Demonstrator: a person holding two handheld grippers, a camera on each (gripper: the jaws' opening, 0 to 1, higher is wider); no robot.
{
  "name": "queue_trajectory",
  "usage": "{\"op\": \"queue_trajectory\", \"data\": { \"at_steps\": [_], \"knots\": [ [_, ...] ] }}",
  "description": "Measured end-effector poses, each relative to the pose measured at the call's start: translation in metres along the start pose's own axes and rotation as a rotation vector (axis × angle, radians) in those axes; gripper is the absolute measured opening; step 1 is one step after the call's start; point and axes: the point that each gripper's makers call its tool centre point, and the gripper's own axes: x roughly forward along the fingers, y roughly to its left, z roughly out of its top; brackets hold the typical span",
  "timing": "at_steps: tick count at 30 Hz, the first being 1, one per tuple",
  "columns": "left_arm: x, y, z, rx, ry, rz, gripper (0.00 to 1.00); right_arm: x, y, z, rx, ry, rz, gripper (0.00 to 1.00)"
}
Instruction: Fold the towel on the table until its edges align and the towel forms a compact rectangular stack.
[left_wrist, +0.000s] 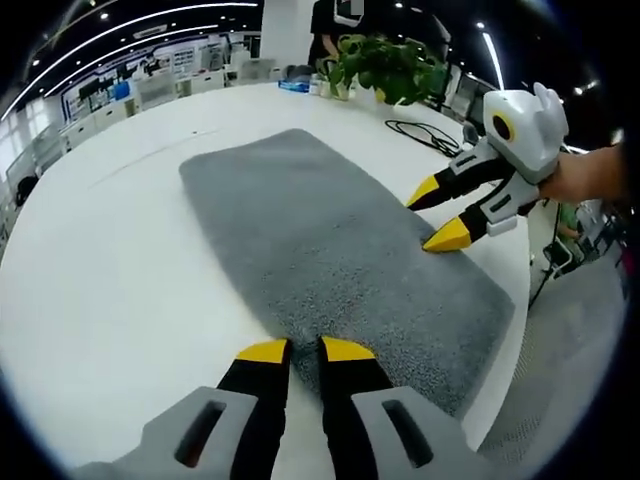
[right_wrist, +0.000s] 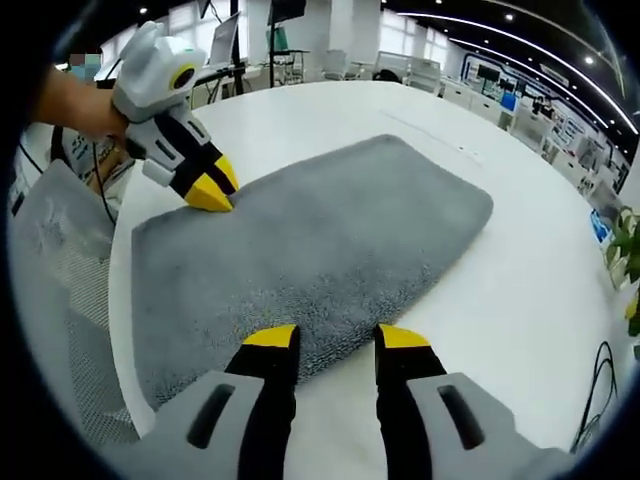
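Left gripper view: grey rectangular fluffy towel (left_wrist: 340, 260) lying flat and unfolded on the white table (left_wrist: 120, 250), one short end close to the near table edge. Left gripper (left_wrist: 305, 348) with yellow-tipped black jaws nearly together at one long edge of the towel; cannot tell whether pinching the pile. Right gripper (left_wrist: 437, 214) with jaws parted over the opposite long edge.

Right gripper view: right gripper (right_wrist: 335, 336) spread apart at the towel (right_wrist: 320, 240) edge, holding nothing; left gripper (right_wrist: 211, 184) tips down on the far edge, near the table (right_wrist: 520, 290) rim.

White table (left_wrist: 110, 260) with a flat grey towel (left_wrist: 330, 250), a black cable (left_wrist: 425, 132), potted plant (left_wrist: 385, 65)
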Motion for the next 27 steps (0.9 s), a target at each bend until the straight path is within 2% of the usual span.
{"op": "queue_trajectory", "data": {
  "at_steps": [6,13,16,18,22,24,27],
  "knots": [
    [0.005,-0.003,0.006,0.005,-0.002,-0.002,0.12,-0.002,-0.008,-0.004,0.01,0.002,-0.006,0.29],
    [0.006,-0.003,0.007,-0.004,0.001,0.01,0.12,-0.006,-0.005,-0.001,0.001,0.003,-0.004,0.29],
    [-0.002,0.007,0.011,0.063,-0.013,0.088,0.21,-0.01,-0.001,0.002,0.009,-0.001,-0.008,0.29],
    [-0.009,0.003,0.02,0.117,-0.055,0.08,0.21,-0.015,0.001,0.006,-0.003,-0.011,-0.008,0.28],
    [-0.019,0.001,0.023,0.111,-0.067,0.073,0.22,-0.019,0.002,0.01,-0.012,-0.026,0.003,0.29],
    [-0.025,-0.003,0.027,0.147,-0.092,0.068,0.22,-0.022,0.007,0.017,-0.019,-0.055,0.017,0.29],
    [-0.029,-0.012,0.023,0.163,-0.097,0.03,0.22,-0.029,0.021,0.026,-0.055,-0.082,0.037,0.3]
  ]
}}
